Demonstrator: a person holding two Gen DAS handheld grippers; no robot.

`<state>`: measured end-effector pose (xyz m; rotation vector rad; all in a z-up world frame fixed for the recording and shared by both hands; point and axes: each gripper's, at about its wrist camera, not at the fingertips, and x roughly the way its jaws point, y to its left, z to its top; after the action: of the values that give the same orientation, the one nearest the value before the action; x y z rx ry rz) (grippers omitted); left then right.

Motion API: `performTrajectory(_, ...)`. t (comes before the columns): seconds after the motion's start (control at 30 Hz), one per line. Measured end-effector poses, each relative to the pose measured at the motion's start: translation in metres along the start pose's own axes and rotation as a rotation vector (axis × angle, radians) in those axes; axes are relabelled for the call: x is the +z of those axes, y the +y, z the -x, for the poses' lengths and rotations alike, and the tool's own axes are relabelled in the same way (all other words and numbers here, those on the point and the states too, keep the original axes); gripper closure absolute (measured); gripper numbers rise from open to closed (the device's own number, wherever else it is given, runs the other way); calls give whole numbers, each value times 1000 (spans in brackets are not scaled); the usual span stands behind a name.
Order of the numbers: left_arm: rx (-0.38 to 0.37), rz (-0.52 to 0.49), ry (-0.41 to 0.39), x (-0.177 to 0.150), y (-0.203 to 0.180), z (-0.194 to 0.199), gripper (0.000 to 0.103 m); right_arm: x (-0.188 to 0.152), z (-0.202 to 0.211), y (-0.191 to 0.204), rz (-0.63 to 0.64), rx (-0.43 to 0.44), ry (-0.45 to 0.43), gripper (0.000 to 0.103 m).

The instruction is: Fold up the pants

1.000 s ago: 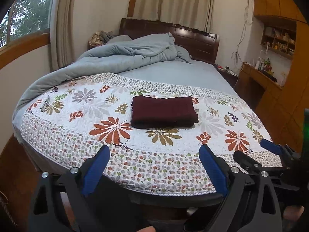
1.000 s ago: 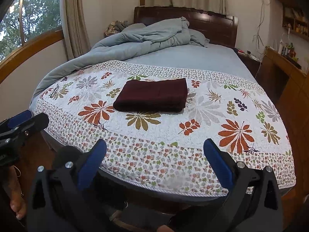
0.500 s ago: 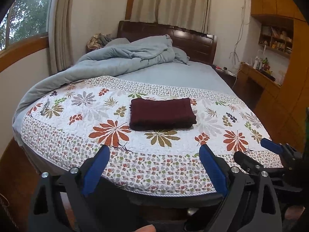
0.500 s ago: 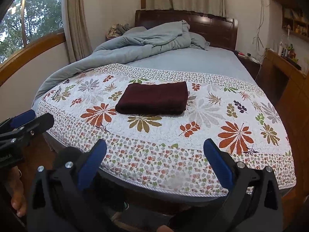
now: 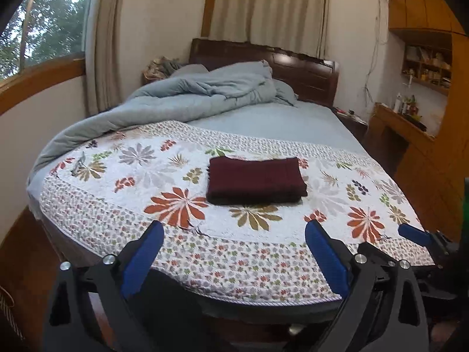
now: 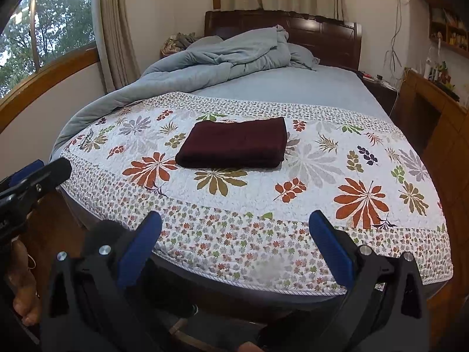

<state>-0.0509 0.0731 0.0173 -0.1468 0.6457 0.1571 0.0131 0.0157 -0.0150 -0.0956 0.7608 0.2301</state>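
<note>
The dark maroon pants (image 5: pixel 255 180) lie folded into a neat rectangle on the floral quilt (image 5: pixel 164 234), near the middle of the bed's foot end. They also show in the right wrist view (image 6: pixel 234 143). My left gripper (image 5: pixel 234 252) is open and empty, held back off the foot of the bed, well short of the pants. My right gripper (image 6: pixel 234 246) is open and empty, also off the bed's edge. Each gripper shows at the side of the other's view: the right gripper (image 5: pixel 422 240), the left gripper (image 6: pixel 35 176).
A rumpled grey-blue duvet (image 5: pixel 205 94) is heaped toward the dark wooden headboard (image 5: pixel 304 67). A wooden desk and shelves (image 5: pixel 410 123) stand along the right wall. A window with curtain (image 5: pixel 44 35) is at the left. A bare foot (image 6: pixel 26 302) shows on the floor.
Both grippers have drawn back and slightly up from the bed; the pants look smaller and farther away. The pants have not moved. Both grippers stay open.
</note>
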Motion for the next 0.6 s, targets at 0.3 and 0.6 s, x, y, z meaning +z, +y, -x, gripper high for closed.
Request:
performTrajectory(0.3,-6,-18,31,0,1,-4,6,4,1,6,1,-12,-11,3)
performTrajectory(0.6,-20,-44,45,-5,-2,-2,6,11,12,12,9,-63,-29,3)
